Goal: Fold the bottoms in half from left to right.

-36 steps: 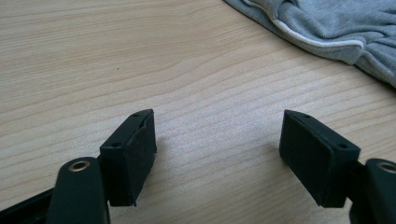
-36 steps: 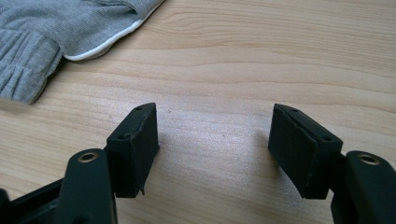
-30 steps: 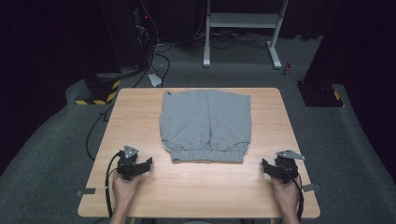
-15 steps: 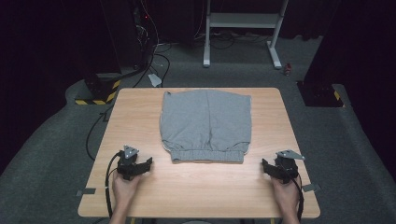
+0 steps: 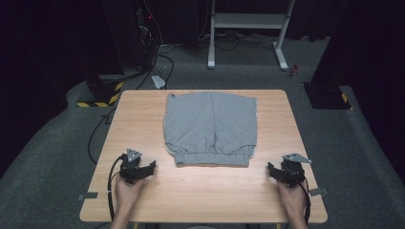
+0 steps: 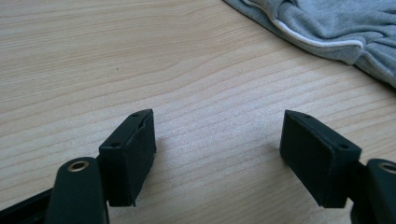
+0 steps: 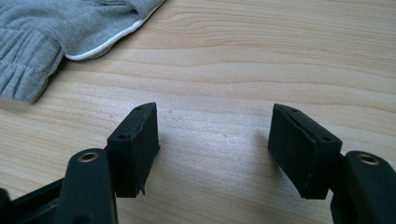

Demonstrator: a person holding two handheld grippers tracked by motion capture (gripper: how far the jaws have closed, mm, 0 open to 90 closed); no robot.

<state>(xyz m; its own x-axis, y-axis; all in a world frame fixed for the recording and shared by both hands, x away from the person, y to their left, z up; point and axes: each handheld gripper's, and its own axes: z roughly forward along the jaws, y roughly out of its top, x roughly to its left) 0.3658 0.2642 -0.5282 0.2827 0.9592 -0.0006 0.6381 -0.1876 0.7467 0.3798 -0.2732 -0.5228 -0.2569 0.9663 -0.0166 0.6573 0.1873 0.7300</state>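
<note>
Wood table (image 5: 143,119), dark room: grey shorts (image 5: 210,126) flat at centre, waistband toward person.
Left gripper (image 5: 137,171) and right gripper (image 5: 282,172) both spread, empty, flanking waistband corners; shorts lie inward and ahead, about equally near.

I am resting my left hand-held gripper (image 5: 138,170) on the wooden bench (image 5: 200,200), near its front left corner, and my right hand-held gripper (image 5: 282,172) near the front right. Grey shorts (image 5: 210,126) are lying flat between and beyond them, waistband toward me, touching neither. Cables are trailing across the grey floor (image 5: 57,157) behind.
</note>
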